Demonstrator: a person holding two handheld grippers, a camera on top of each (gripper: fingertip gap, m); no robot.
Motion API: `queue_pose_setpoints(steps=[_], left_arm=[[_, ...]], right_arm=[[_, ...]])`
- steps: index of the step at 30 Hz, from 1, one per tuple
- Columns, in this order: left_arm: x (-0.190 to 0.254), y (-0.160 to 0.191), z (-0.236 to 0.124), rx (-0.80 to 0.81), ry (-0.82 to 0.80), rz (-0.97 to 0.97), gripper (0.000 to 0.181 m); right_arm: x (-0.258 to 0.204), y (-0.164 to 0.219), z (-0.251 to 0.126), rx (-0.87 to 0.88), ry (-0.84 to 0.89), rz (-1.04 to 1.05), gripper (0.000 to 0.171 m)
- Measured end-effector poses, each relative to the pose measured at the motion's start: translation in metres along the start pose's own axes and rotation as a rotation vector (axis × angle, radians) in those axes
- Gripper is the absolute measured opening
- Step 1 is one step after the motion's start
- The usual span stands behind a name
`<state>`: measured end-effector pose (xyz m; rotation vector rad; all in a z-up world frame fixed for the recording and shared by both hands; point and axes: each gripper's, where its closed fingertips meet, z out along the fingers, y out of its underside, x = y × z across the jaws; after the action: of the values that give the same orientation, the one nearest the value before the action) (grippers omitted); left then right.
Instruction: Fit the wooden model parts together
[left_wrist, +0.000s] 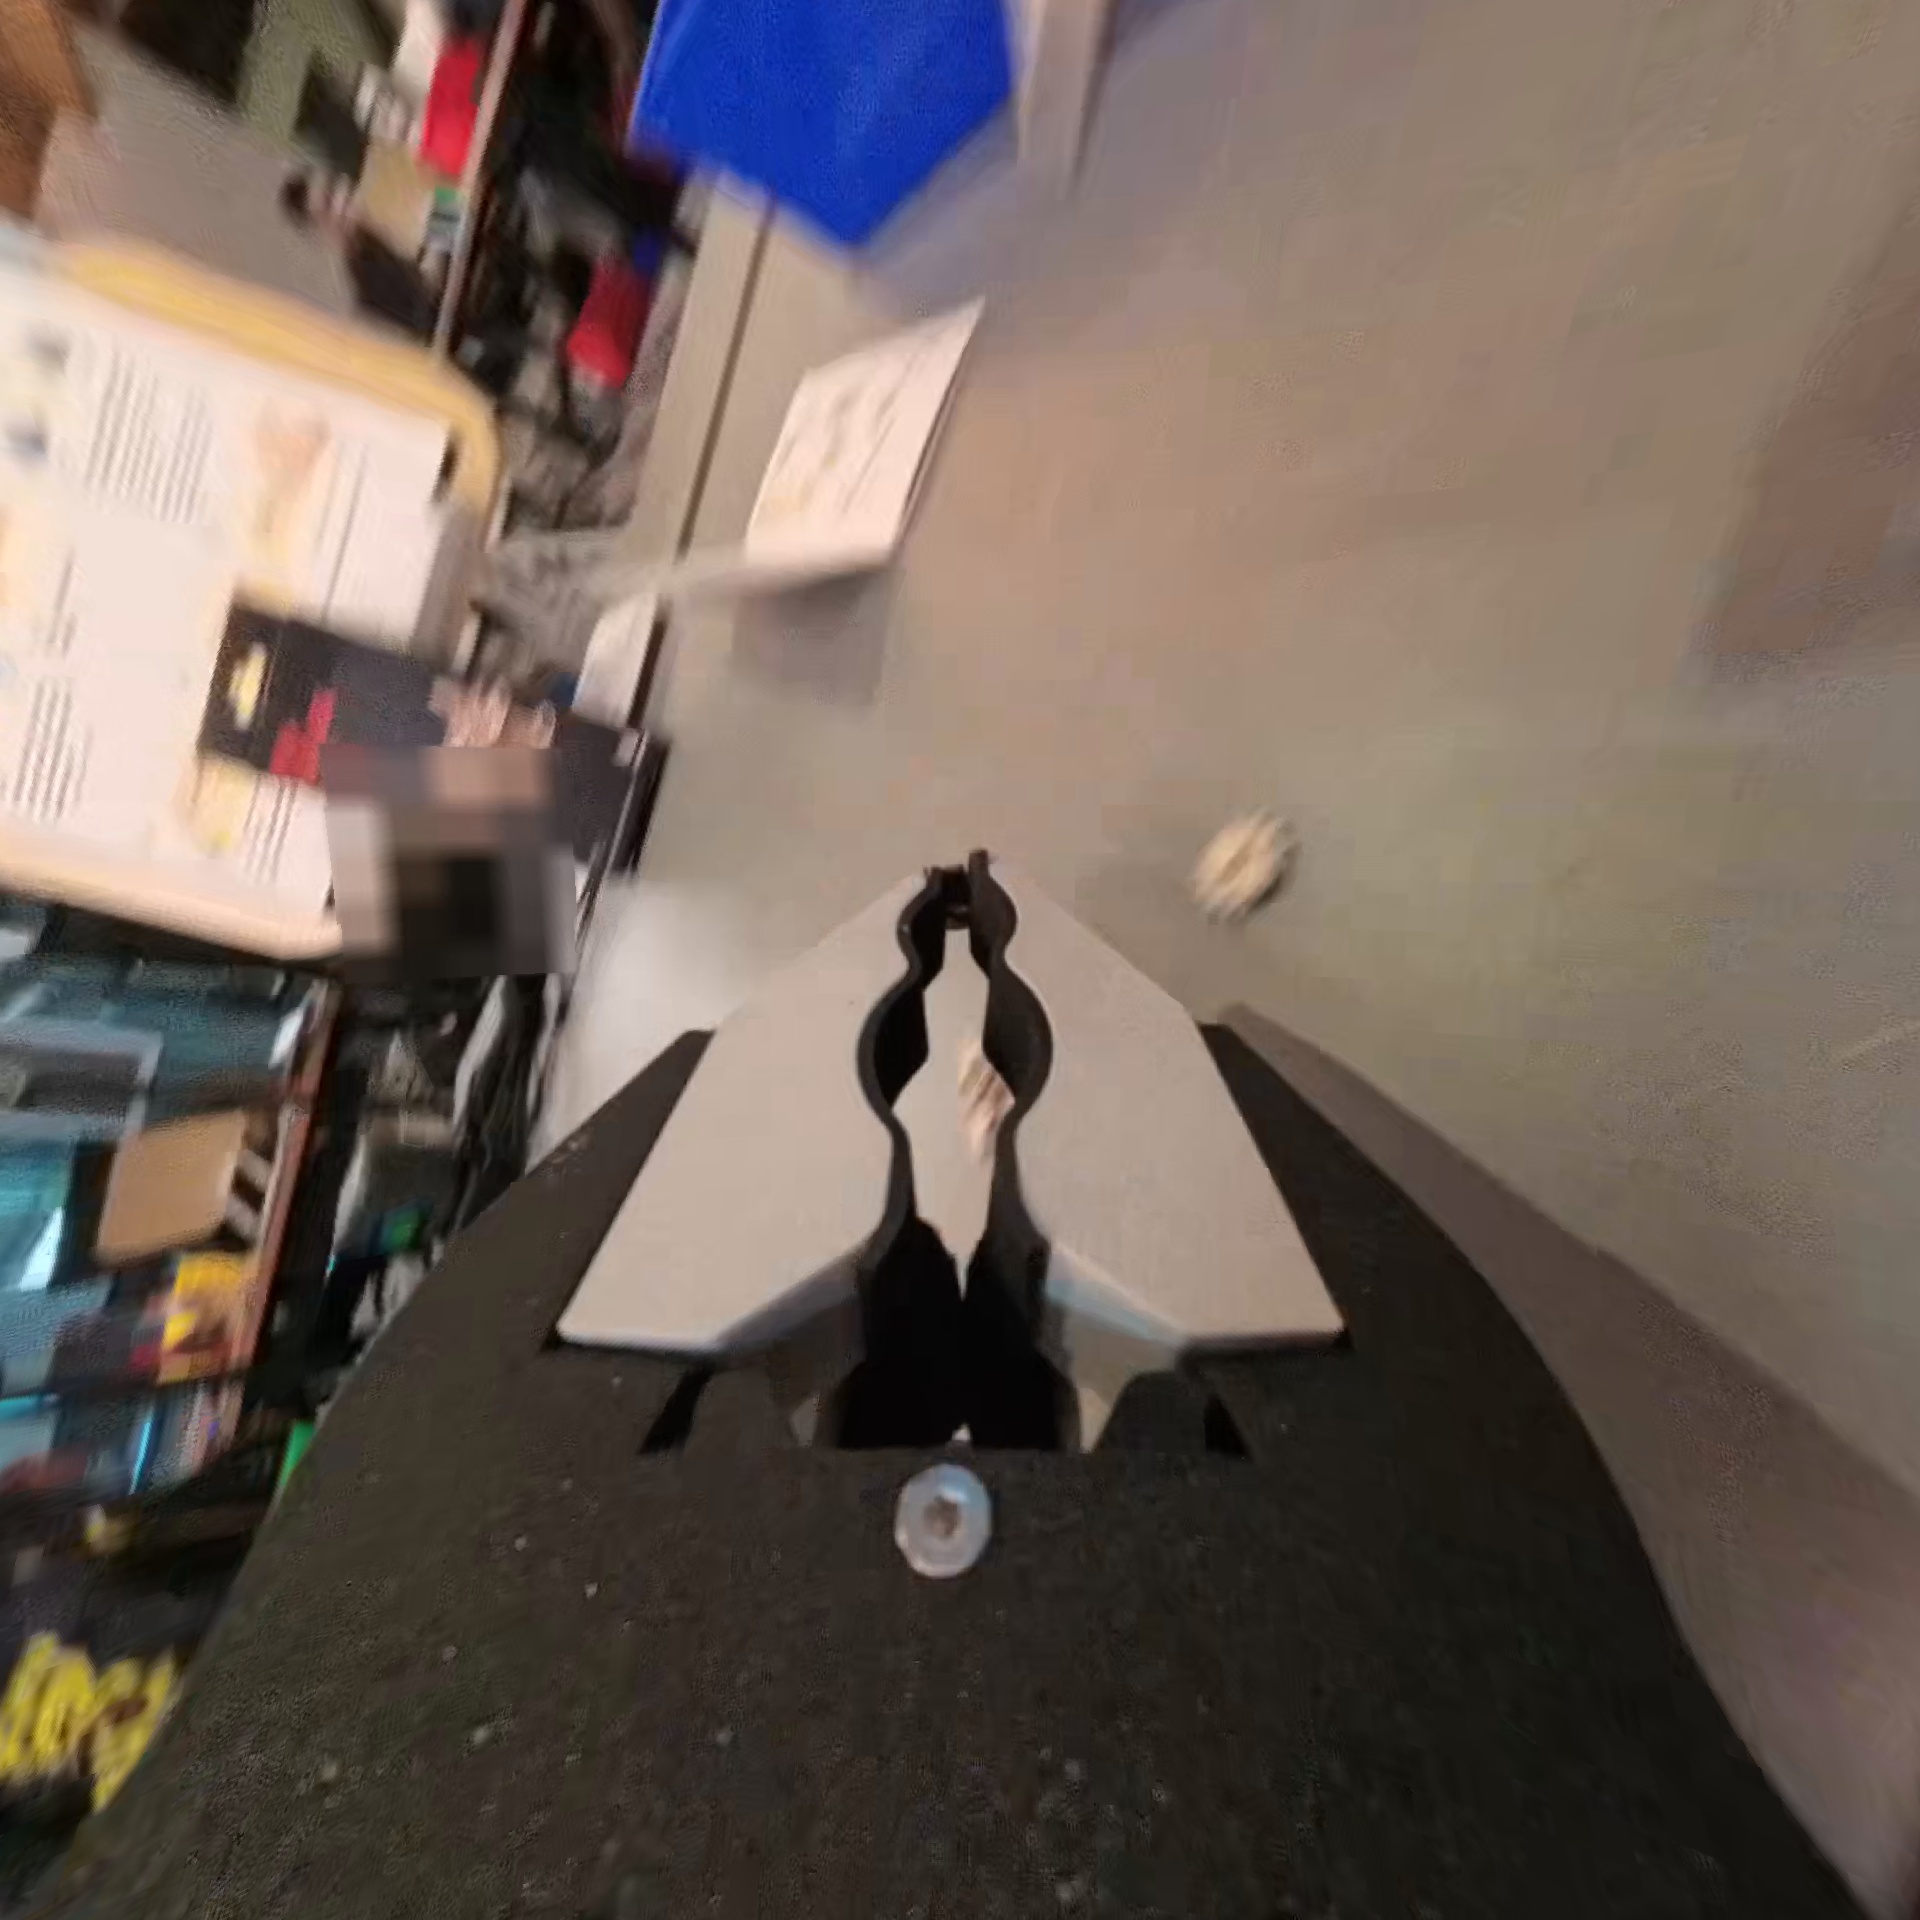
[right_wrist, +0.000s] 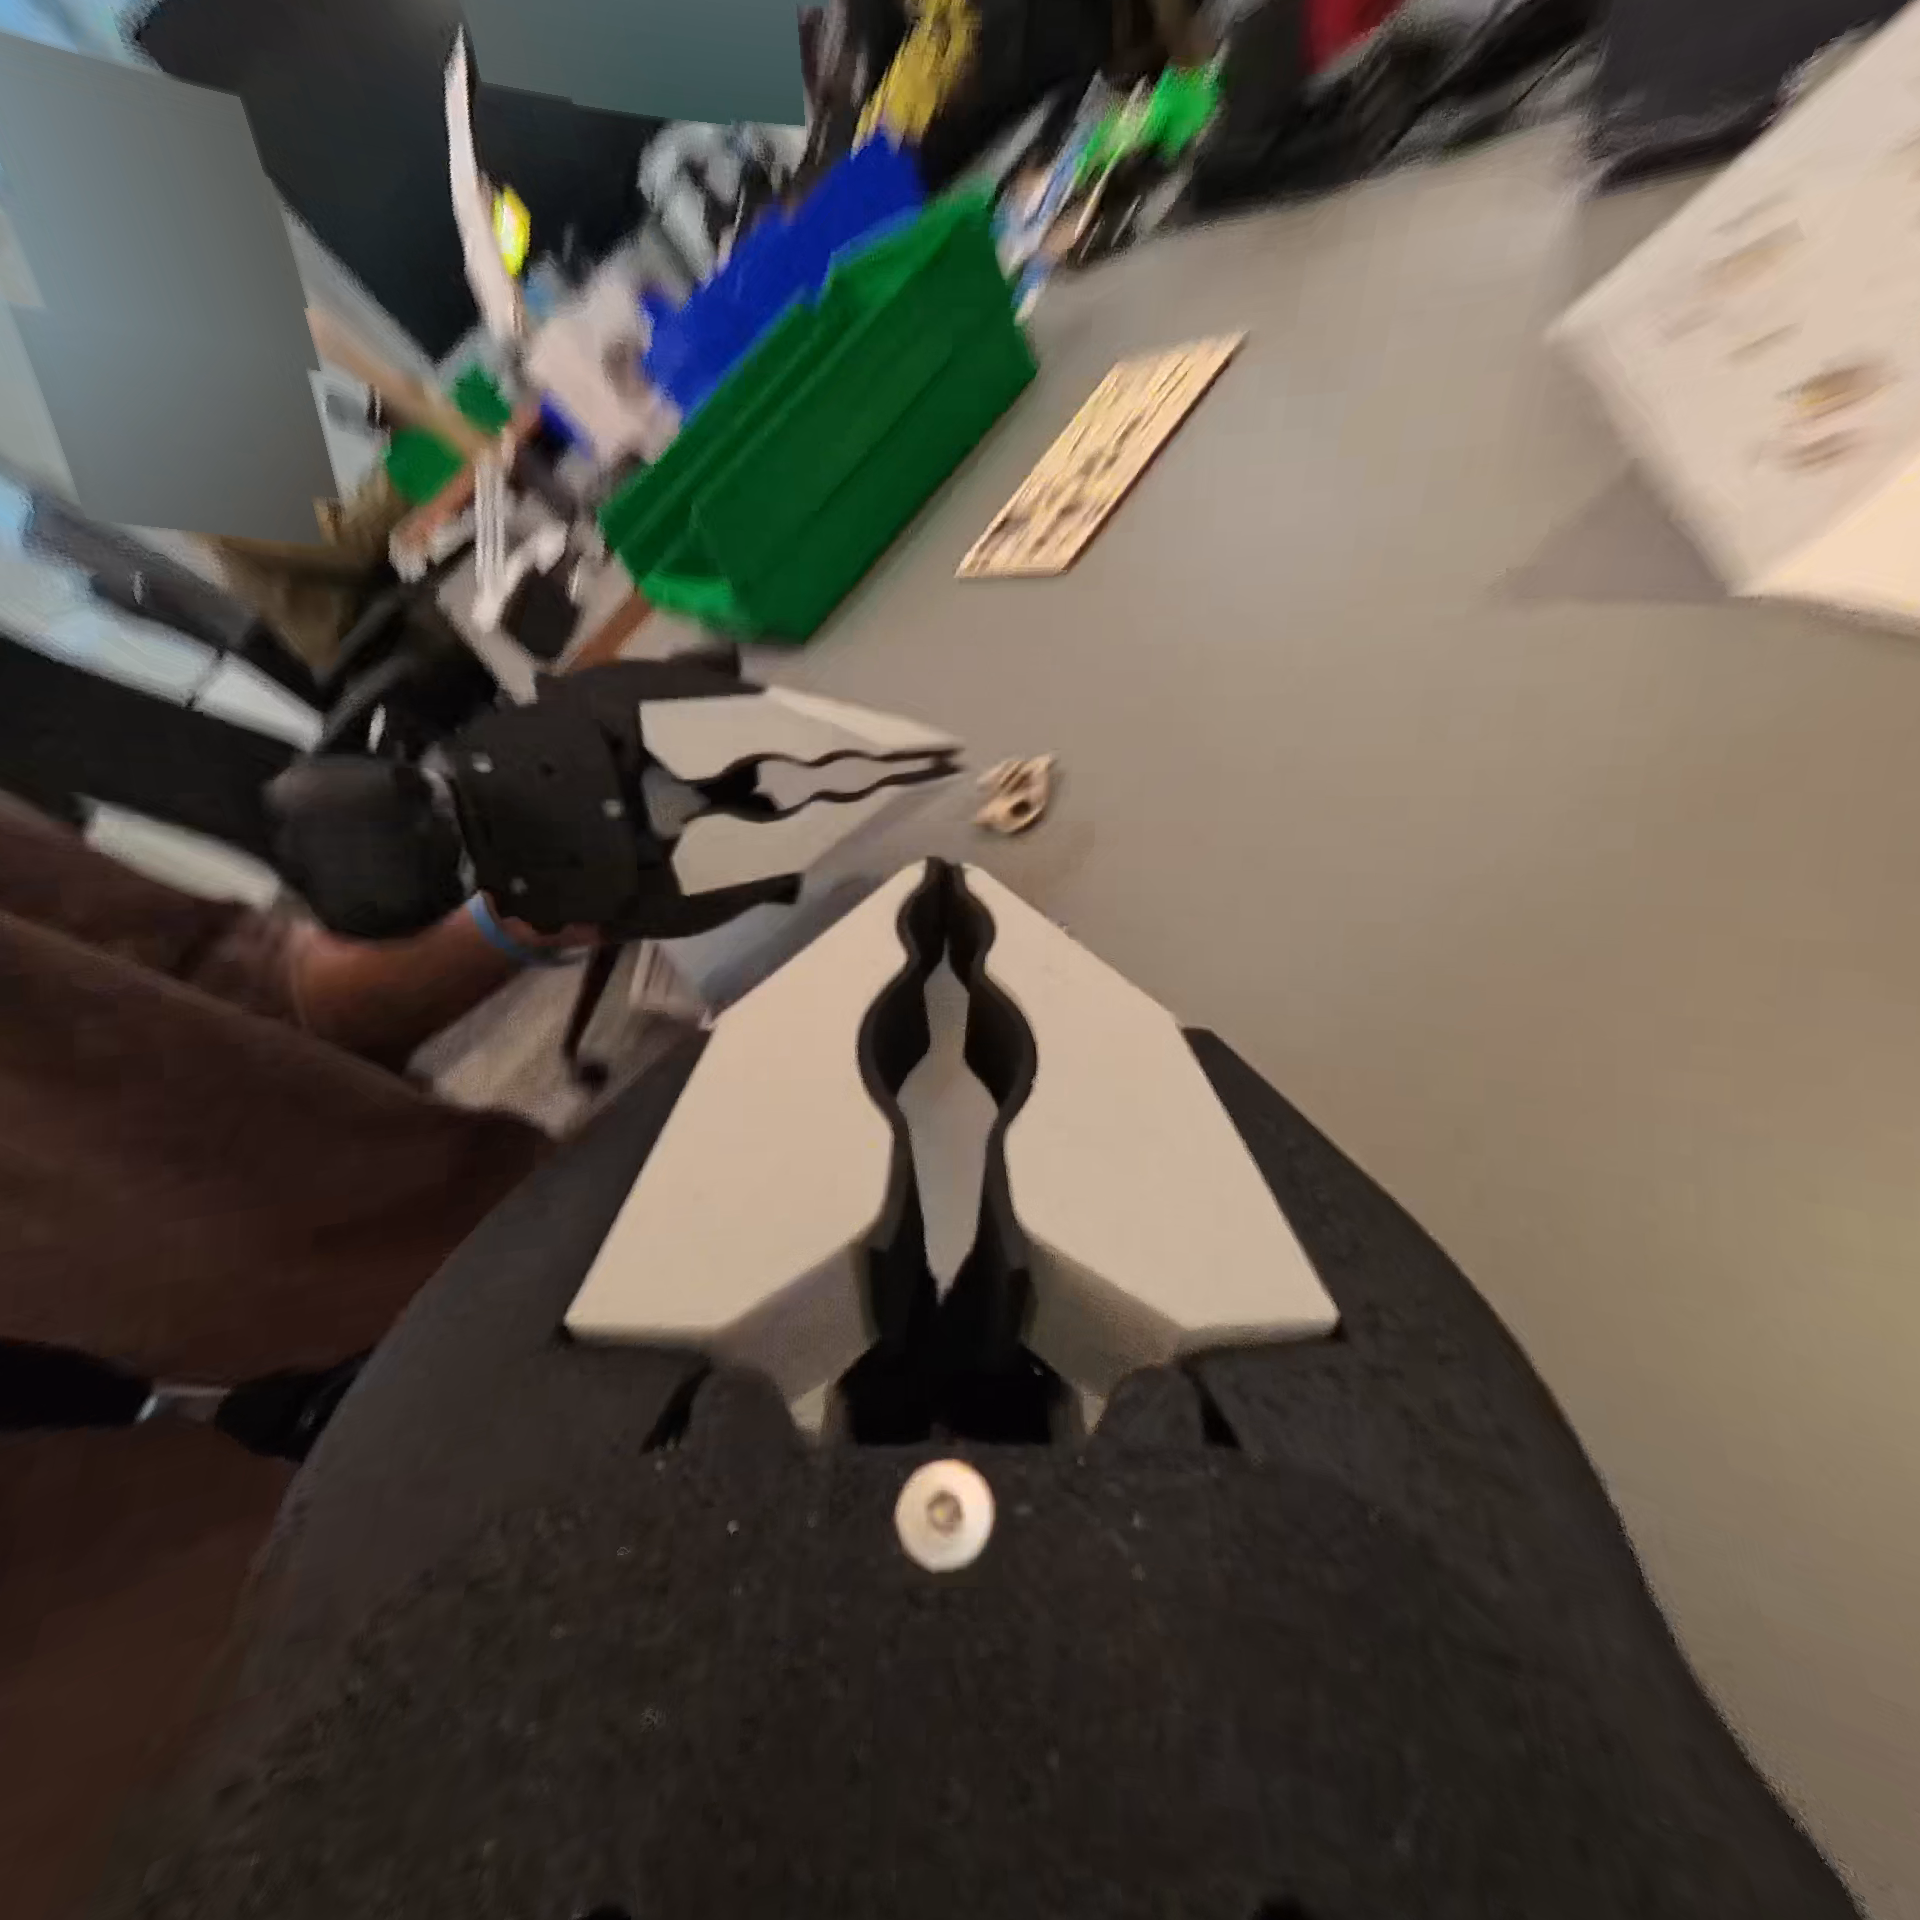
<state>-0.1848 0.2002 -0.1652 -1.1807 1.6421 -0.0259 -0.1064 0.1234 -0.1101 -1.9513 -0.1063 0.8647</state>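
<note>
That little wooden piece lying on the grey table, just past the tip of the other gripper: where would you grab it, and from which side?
The small wooden piece lies flat on the table, so a grip across its thin outer edges, coming down from above, looks best. It seems to have cut-out holes, though blur hides the detail. The left gripper is nearest, with its jaws closed.

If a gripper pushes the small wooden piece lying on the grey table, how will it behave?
The small wooden piece looks thin and flat, so it would probably slide on the smooth grey table, not roll. Its cut-outs suggest it is light and perhaps fragile.
</note>
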Motion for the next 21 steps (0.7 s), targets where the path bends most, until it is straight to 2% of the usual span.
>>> queue_pose_setpoints(steps=[1, 2, 3, 5, 6, 9, 10, 12, 16, 18, 21], left_arm=[[-0.012, 0.009, -0.004, 0.044, 0.021, -0.141, 0.001], [-0.023, -0.001, -0.01, 0.118, 0.048, -0.285, 0.001], [-0.026, -0.016, -0.011, 0.163, 0.063, -0.329, 0.002], [-0.007, -0.04, -0.008, 0.214, 0.122, -0.28, 0.002], [0.004, -0.05, -0.009, 0.249, 0.186, -0.341, 0.002], [0.011, -0.073, -0.017, 0.345, 0.429, -0.771, 0.002], [0.007, -0.078, -0.017, 0.365, 0.503, -0.935, 0.002], [-0.003, -0.088, -0.022, 0.434, 0.648, -1.234, 0.002], [-0.012, -0.096, -0.031, 0.527, 0.936, -1.776, 0.002], [-0.009, -0.097, -0.034, 0.539, 1.035, -1.953, 0.002], [-0.001, -0.101, -0.04, 0.54, 1.112, -2.045, 0.0]], right_arm=[[0.012, -0.01, -0.017, 0.048, 0.031, 0.011, 0.0], [0.019, -0.011, -0.025, 0.052, 0.041, 0.018, 0.0], [0.02, -0.005, -0.023, 0.022, 0.011, 0.041, 0.0], [0.012, 0.008, -0.008, -0.026, -0.063, 0.056, 0.0], [0.005, 0.012, -0.002, -0.043, -0.086, 0.029, 0.0], [-0.007, 0.023, 0.01, -0.079, -0.083, -0.224, 0.0], [-0.011, 0.024, 0.013, -0.064, -0.082, -0.303, 0.005], [-0.018, 0.018, 0.018, 0.004, -0.086, -0.439, 0.015], [-0.027, -0.011, 0.02, 0.162, 0.037, -0.642, 0.016], [-0.032, -0.012, 0.024, 0.156, 0.067, -0.677, 0.022], [-0.037, 0.0, 0.032, 0.083, 0.084, -0.718, 0.026]])
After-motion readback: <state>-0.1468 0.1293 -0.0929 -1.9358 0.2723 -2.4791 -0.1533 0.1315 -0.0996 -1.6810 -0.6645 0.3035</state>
